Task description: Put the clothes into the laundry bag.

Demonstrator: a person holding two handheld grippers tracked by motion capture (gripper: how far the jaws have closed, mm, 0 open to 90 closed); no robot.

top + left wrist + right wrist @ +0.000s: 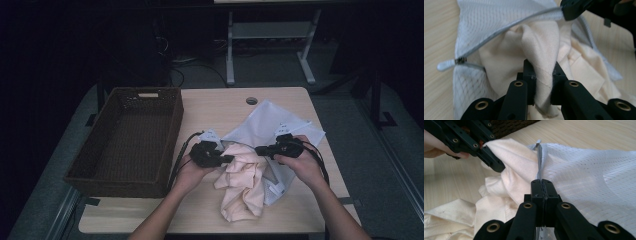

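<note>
Left gripper [543, 86] pinches the cream garment [243, 177]; right gripper [544, 188] is clamped on the white mesh bag [267, 124] at its zipper edge. Both lie mid-counter [215, 107], light wood, with a wicker basket [125, 137] on its left and a dark room behind.

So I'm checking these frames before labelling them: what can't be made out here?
- How much of the cream cotton garment is inside the white mesh zip bag: the mesh covers it in all views.
- Left hand-held gripper pads: cloth wraps them, left gripper view.
- Dark wicker basket floor: too dim, high view.
</note>
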